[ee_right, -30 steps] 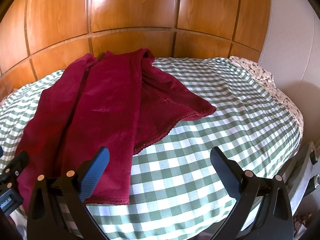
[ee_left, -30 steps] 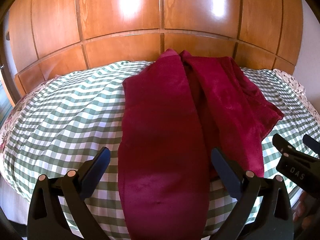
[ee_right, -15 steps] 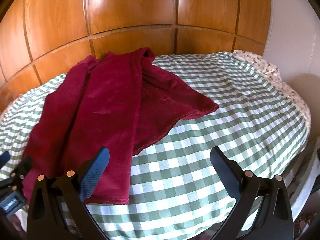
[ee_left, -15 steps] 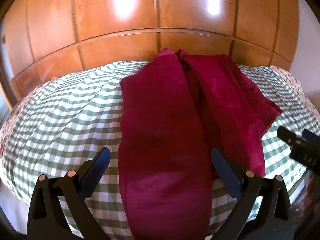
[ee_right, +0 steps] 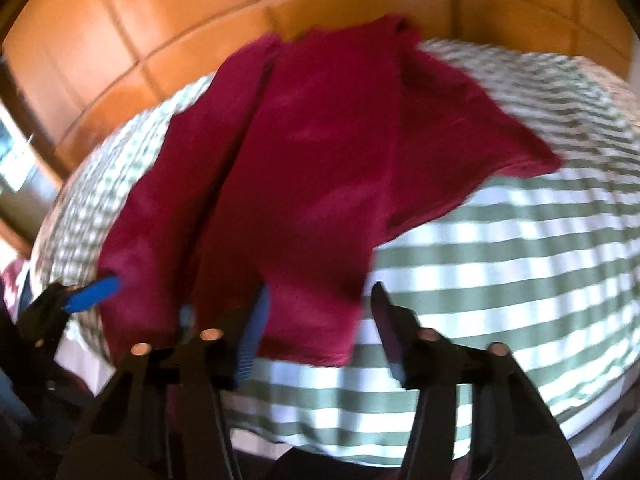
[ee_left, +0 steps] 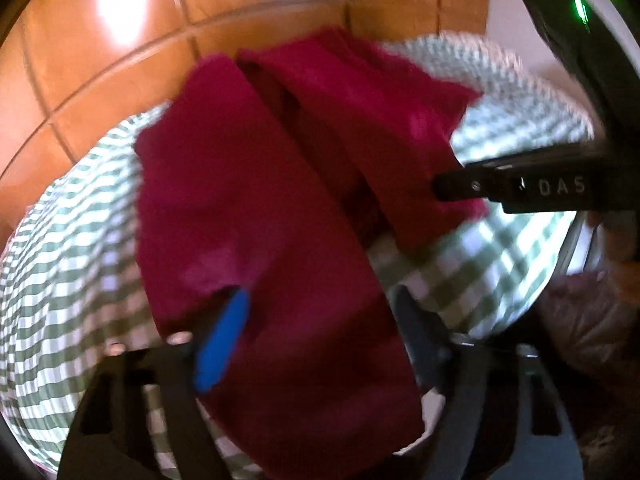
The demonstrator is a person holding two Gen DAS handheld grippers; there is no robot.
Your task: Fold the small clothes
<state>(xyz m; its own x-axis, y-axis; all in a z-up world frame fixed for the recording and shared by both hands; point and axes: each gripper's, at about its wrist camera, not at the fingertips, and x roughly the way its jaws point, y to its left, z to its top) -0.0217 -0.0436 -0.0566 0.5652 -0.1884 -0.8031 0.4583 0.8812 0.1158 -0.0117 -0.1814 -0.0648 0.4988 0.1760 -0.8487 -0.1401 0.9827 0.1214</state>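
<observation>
Closing on the near hem: left gripper (ee_left: pixel 320 332) and right gripper (ee_right: pixel 316 320) have both just been narrowing with the dark red garment (ee_left: pixel 256 208) between their fingers, which are apart and not yet pinching, so seat the pads over the edge, taking both layers without bedcover. It lies lengthwise on the green checked bedcover (ee_right: pixel 500 248), soft, fleecy, loosely half-folded, one flap splayed right.

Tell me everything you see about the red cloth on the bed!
The red cloth is a dark red, soft, fuzzy-looking garment, lying loosely rumpled in long folds on the green-and-white checked bedcover, reaching toward the wooden headboard. One flap spreads sideways. Its near edge lies between the fingers of the left tool and the right tool, whose jaws have just been closing.
</observation>
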